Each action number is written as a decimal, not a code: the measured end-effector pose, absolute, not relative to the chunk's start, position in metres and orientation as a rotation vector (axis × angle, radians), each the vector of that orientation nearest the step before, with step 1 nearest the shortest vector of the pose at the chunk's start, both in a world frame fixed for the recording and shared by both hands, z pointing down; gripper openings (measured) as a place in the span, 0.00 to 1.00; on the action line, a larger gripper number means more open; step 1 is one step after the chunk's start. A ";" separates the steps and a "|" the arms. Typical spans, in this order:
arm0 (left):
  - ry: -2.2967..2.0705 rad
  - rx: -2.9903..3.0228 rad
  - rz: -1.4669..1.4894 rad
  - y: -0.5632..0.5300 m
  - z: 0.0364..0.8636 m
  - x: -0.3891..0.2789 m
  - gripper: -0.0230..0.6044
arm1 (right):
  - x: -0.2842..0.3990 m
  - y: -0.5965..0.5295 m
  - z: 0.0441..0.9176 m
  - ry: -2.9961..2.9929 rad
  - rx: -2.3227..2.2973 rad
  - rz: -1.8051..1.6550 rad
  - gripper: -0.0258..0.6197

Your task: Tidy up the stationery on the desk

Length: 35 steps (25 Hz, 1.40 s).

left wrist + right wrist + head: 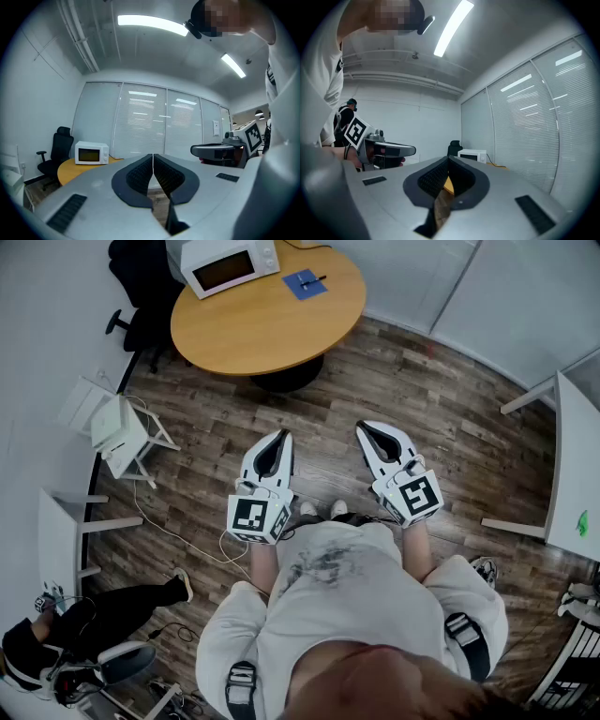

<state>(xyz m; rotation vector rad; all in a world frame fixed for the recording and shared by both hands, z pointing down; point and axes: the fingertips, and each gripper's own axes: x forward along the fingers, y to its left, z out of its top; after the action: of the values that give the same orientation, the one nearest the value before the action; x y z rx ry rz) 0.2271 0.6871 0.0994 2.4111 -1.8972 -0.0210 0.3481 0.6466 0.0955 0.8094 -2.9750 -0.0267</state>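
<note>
Right now my left tool (281,435) is clenched with nothing in it; its own view shows the two pads pressed together. Ahead of its tip and off to its left a microwave (230,266) stands on the round worktop (262,329). The stationery is a blue pad (305,284) with a pen (315,280) lying on it. Both sit on the far part of that worktop, well ahead of both tools and roughly between their lines. My right tool (364,426) is clenched and empty too.

As I judge it, the main risk is arriving with the jaws closed. A shut tip would shove the pen off the pad, or slide the pad toward the far rim, which looks close behind it. Both tools also point level, so a flat, thin pen would be scraped rather than pinched unless I tilt down first.

The pen's long axis runs across the tools' pointing direction, slightly slanted, with its right end a little farther away. It is too small to tell which end is the writing tip.
</note>
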 end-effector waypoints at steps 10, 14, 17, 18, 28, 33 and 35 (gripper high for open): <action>-1.863 2.425 -0.020 0.677 0.101 0.245 0.06 | 0.366 0.641 0.093 -2.996 0.856 0.010 0.14; -1.862 2.419 -0.016 0.671 0.104 0.250 0.06 | 0.367 0.632 0.096 -2.969 0.847 -0.021 0.14; -1.858 2.416 -0.010 0.661 0.107 0.247 0.06 | 0.360 0.625 0.098 -2.977 0.820 -0.017 0.14; -1.858 2.417 -0.006 0.657 0.108 0.245 0.06 | 0.357 0.621 0.098 -2.979 0.815 -0.014 0.14; -1.851 2.389 -0.024 0.587 0.123 0.202 0.06 | 0.312 0.551 0.109 -2.952 0.797 -0.006 0.14; -1.839 2.394 -0.014 0.547 0.127 0.175 0.06 | 0.286 0.511 0.116 -2.937 0.808 0.013 0.14; -1.841 2.396 -0.009 0.532 0.127 0.163 0.06 | 0.274 0.497 0.119 -2.934 0.809 0.027 0.14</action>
<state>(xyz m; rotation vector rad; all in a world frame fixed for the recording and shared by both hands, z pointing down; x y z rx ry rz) 0.1629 0.5321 0.1266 2.3956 -1.8413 -0.0088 0.2743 0.4972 0.1186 0.8094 -2.9335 0.0268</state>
